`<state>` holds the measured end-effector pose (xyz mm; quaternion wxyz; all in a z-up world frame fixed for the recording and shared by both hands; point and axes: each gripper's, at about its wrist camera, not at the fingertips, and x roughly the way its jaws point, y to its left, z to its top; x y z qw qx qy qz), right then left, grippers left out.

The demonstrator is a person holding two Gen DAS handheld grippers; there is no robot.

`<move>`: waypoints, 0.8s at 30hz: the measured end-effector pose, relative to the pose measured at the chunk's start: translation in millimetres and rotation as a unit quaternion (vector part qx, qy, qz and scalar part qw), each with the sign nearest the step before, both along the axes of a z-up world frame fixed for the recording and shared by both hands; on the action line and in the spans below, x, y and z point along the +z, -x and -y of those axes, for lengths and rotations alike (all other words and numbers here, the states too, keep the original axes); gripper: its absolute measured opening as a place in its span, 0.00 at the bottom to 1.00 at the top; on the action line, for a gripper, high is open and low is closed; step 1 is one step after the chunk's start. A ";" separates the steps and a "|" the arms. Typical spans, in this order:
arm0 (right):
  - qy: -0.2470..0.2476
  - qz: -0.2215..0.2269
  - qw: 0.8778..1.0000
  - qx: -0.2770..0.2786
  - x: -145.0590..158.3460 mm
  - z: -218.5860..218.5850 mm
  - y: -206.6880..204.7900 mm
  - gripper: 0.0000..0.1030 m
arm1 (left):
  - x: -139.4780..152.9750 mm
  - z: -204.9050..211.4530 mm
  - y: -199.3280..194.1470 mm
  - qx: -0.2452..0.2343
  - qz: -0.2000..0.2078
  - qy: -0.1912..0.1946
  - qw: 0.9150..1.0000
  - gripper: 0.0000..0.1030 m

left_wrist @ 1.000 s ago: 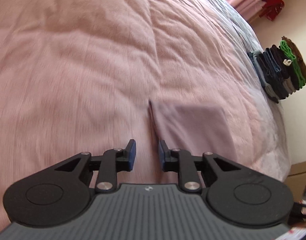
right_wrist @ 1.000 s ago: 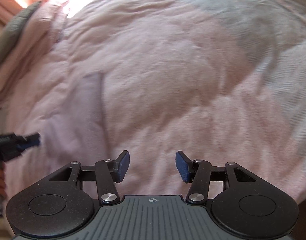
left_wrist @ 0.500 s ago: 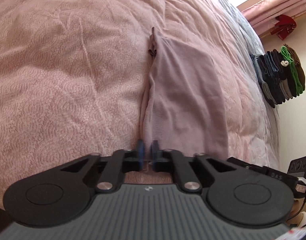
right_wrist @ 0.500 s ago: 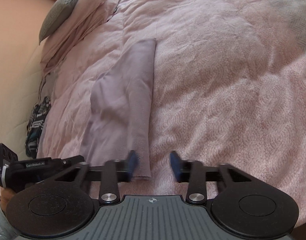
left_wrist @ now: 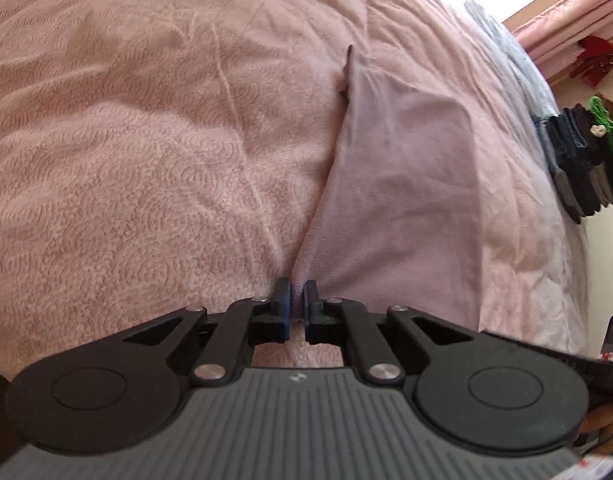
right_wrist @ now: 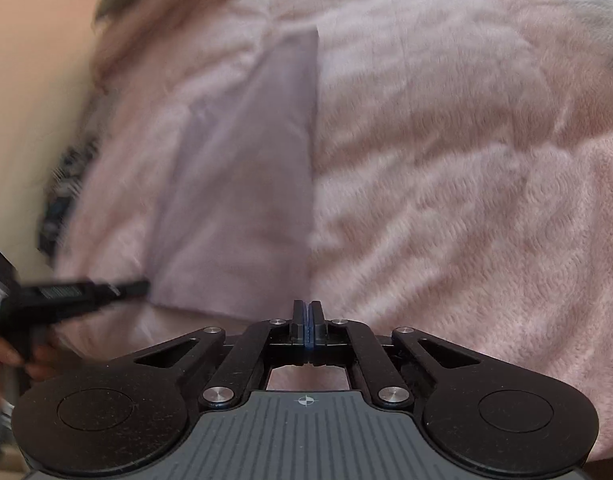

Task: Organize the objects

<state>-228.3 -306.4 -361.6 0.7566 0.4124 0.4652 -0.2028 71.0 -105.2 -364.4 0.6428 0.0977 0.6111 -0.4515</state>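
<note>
A folded mauve cloth (left_wrist: 402,184) is seen lying flat on a pink textured bedspread (left_wrist: 146,152), stretched away from both cameras. In the left wrist view, the left gripper (left_wrist: 296,296) is drawn nearly together on the near corner of the cloth, with only a thin slit left between the blue pads, into which the fabric edge runs. In the right wrist view, the right gripper (right_wrist: 306,312) is pressed fully together at the near right corner of the same cloth (right_wrist: 242,184); whether fabric is pinched between the pads cannot be told, since the corner is met right at the fingertips. The left gripper (right_wrist: 86,294) is also caught, blurred, at the left edge of that view, and its label cannot be read. A stack of folded dark garments (left_wrist: 578,164) with a green item is seen at the far edge of the bed, well apart from the cloth. A small cross-hair mark (right_wrist: 305,401) is printed on the right gripper's body; no readable writing is made out.
</note>
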 end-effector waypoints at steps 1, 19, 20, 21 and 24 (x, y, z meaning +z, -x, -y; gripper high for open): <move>0.007 -0.006 1.000 0.007 3.7 0.2 -2.0 0.00 | 2.5 3.0 0.2 0.000 0.004 -0.005 1.000 0.06; 0.236 0.012 0.971 0.039 25.5 82.2 -148.4 0.03 | 10.9 172.0 -25.1 -0.131 0.152 0.062 0.978 0.08; 0.238 0.006 0.970 0.039 16.7 88.9 -155.4 0.03 | 2.6 181.8 -29.9 -0.132 0.151 0.064 0.978 0.08; 0.235 -0.010 0.971 0.042 4.1 99.3 -163.0 0.03 | -6.2 189.7 -33.9 -0.136 0.152 0.061 0.977 0.08; 0.233 -0.042 0.971 0.038 -9.8 113.5 -167.4 0.03 | -28.5 205.4 -49.4 -0.138 0.146 0.045 0.979 0.14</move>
